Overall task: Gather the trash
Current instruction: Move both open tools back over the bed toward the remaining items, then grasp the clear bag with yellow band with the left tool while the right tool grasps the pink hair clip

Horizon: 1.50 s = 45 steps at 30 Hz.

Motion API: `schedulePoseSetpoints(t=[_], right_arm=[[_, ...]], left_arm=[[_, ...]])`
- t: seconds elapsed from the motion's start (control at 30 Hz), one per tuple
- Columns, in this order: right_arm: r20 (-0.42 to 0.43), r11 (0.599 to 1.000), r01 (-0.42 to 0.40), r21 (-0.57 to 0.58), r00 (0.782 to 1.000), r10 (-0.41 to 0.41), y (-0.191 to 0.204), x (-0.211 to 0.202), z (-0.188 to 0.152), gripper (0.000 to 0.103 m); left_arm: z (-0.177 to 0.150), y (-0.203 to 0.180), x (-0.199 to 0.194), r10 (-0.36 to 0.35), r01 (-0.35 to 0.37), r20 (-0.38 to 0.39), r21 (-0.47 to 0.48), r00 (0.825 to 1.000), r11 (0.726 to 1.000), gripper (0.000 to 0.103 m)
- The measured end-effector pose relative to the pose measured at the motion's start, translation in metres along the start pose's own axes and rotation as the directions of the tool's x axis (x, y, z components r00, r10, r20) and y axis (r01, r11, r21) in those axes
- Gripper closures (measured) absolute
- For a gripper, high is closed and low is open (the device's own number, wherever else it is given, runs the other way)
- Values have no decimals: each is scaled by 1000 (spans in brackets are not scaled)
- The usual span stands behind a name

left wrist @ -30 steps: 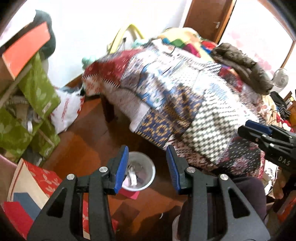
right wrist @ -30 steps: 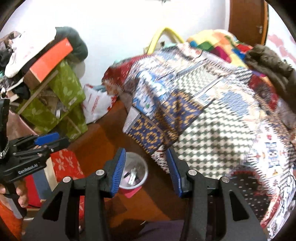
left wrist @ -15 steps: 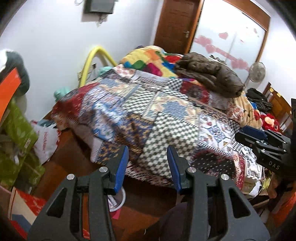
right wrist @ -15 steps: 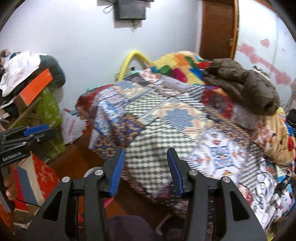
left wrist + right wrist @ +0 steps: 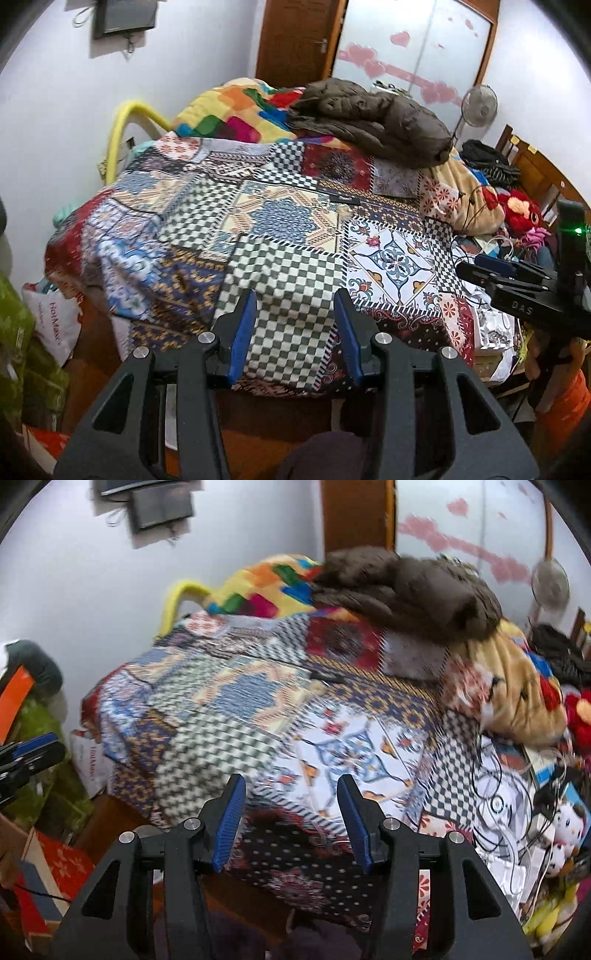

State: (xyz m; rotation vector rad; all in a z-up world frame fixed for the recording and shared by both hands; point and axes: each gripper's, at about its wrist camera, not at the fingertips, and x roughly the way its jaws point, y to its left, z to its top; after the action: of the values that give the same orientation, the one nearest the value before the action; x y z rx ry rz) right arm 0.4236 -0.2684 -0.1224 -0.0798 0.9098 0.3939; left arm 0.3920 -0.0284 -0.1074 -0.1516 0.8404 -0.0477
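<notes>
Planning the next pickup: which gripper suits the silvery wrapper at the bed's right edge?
Probably right: the right gripper, jaws just opening, empty, hangs beside the wrapper; the left gripper faces the bed's middle.

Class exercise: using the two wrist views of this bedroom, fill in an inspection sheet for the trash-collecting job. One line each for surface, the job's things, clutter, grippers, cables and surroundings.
Surface: bed with patchwork quilt, mostly bare.
Job's things: possible small scrap mid-quilt, too small to identify; white bin barely visible behind the left gripper.
Clutter: brown jacket, colourful blanket, plush toys.
Grippers: left gripper and right gripper both open, nothing between the pads; the right jaws have just been opening.
Cables: tangled wires at the bed's right edge.
Surroundings: wooden door, standing fan, green bags.
</notes>
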Motion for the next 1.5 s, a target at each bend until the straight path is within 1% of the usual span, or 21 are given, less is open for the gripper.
schedulePoseSetpoints(t=[0.17,0.43,0.63,0.77,0.83,0.9,0.97,1.0,1.13,1.3,1.37,1.5], right_arm=[[-53,998,20,60,998,-17,-31,41,7,55],[-89,996,35,87,996,-27,-42,113,25,55],[-109,998,41,45,993,-36,-39,165,34,55],[-103,999,39,7,994,-39,-35,184,37,56],[-95,999,41,-12,995,-42,-33,189,39,57],[-82,998,58,-31,995,-60,-33,193,39,65],[-50,995,82,-54,995,-84,-33,193,37,76],[-42,995,76,-60,996,-79,-33,193,36,78],[-27,996,70,-53,997,-72,-37,191,35,78],[-24,999,47,18,999,-46,-58,184,39,78],[-14,998,47,34,999,-47,-63,182,41,78],[3,997,51,62,999,-51,-76,174,44,78]], left_arm=[[14,-10,46,-20,21,-40,16,999,1000,60],[33,-16,125,-21,24,-102,36,995,999,60],[44,-16,177,-21,27,-136,44,991,999,61],[50,-18,204,-30,38,-154,46,988,998,61],[54,-19,215,-36,44,-156,47,987,998,61],[59,-21,226,-47,54,-157,45,987,997,61],[63,-25,236,-59,67,-161,45,985,997,61],[66,-27,241,-69,77,-163,44,984,996,61],[77,-41,261,-99,111,-176,62,979,992,61],[94,-64,293,-133,154,-199,93,971,984,61],[99,-70,306,-132,156,-210,102,969,983,61],[107,-85,336,-98,131,-225,137,969,982,61]])
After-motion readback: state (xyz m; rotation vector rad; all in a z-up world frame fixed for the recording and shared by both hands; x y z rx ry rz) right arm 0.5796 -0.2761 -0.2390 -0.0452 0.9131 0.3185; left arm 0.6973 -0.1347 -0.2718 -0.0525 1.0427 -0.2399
